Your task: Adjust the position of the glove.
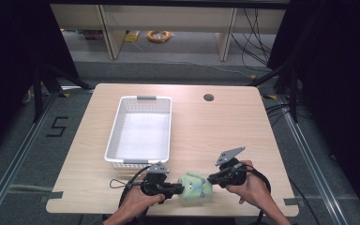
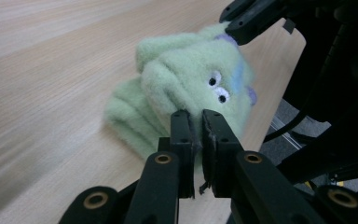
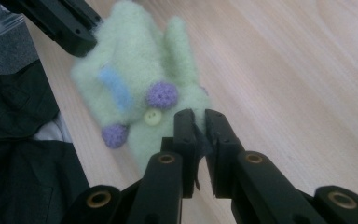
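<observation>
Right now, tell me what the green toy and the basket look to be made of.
Toy: soft fleecy plush, judging by its fuzzy nap, with stitched eyes, knitted-looking purple bobbles and a glossy button, probably plastic. Basket: white, likely moulded plastic, from its perforated walls and smooth matte rim.

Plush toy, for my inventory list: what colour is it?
Pale green plush toy with purple knobs and a blue stripe; clearest in the right gripper view.

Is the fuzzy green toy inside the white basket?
No, the green toy lies on the table's near edge between both grippers, while the white basket sits apart.
</observation>
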Action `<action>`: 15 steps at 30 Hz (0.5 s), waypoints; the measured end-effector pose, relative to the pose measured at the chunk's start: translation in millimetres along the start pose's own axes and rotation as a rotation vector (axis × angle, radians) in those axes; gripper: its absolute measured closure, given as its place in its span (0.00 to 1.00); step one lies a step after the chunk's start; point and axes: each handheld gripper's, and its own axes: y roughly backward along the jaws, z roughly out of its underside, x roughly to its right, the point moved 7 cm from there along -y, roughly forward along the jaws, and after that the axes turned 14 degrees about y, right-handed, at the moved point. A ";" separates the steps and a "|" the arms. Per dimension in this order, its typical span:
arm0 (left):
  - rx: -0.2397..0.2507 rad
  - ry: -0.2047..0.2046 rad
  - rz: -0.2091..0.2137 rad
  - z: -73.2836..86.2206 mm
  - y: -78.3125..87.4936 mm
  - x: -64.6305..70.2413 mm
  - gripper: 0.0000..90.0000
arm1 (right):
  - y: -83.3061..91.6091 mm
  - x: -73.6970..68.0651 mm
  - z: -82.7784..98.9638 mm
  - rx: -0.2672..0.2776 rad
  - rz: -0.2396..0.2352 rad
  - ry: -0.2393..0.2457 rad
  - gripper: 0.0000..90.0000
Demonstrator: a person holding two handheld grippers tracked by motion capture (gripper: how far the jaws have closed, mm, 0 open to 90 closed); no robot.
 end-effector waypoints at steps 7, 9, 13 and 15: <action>-0.021 0.062 0.012 3.0 -5.8 -11.0 0.87 | -16.6 5.0 15.6 0.014 -0.020 -0.062 0.87; -0.019 0.070 0.011 1.7 -4.0 -11.4 0.79 | -16.1 9.3 17.9 0.031 0.019 -0.100 0.74; -0.005 0.111 0.004 -0.8 -2.7 -13.5 0.61 | -6.9 5.8 17.4 0.059 0.048 -0.131 0.65; -0.008 0.125 -0.001 -2.0 -2.3 -15.7 0.53 | -4.3 4.0 17.4 0.074 0.058 -0.154 0.60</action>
